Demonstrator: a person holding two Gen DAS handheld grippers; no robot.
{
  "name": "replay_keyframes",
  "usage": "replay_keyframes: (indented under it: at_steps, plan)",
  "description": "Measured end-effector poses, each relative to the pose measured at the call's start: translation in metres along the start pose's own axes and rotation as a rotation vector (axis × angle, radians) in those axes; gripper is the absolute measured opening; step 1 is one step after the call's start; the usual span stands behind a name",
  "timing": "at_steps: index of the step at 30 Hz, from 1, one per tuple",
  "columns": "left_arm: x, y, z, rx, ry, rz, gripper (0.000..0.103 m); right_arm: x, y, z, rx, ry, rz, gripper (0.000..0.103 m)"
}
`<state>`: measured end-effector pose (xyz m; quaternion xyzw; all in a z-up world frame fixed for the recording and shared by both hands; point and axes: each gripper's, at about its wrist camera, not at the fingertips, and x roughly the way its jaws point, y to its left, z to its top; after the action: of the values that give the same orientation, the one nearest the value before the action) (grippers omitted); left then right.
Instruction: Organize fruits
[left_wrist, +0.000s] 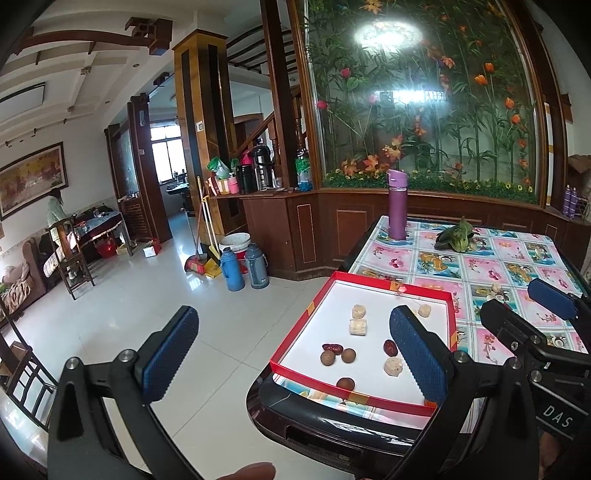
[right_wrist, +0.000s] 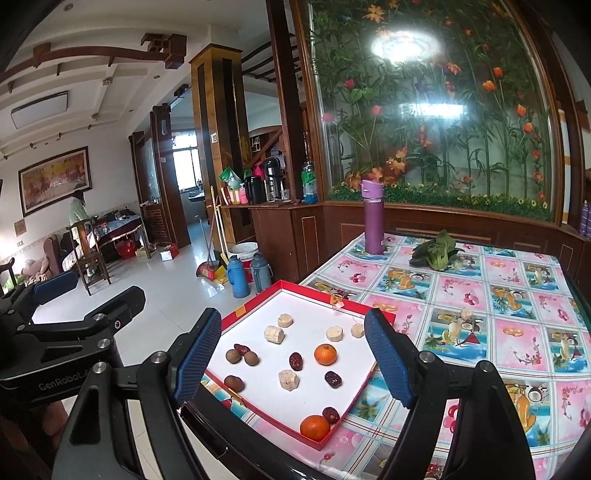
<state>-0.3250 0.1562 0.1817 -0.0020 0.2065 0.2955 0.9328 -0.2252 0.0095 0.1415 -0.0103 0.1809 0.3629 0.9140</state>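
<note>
Both claws waited wide and empty in front of the fruit tray.

My left claw (left_wrist: 291, 354) hung off the table's corner, wide and holding nothing, I think to leave the tray (right_wrist: 236, 314) free to see. In the tray the brown round fruits (right_wrist: 251, 358) and a red date (right_wrist: 295, 361) lay mixed with pale pieces (right_wrist: 274, 335); two oranges (right_wrist: 325, 354) sat more to the right, unsorted. My right claw (right_wrist: 293, 363) was also wide and empty, held above the tray's near side, probably to choose a first fruit.
</note>
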Motion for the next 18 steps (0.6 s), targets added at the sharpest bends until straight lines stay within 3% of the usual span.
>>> replay_keyframes:
  at_steps: [18]
  plan:
    - [0.0009, -0.0019, -0.0007, -0.006, 0.009, -0.016, 0.103, -0.0011, -0.0027, -0.0007, 0.009, 0.008, 0.001, 0.080]
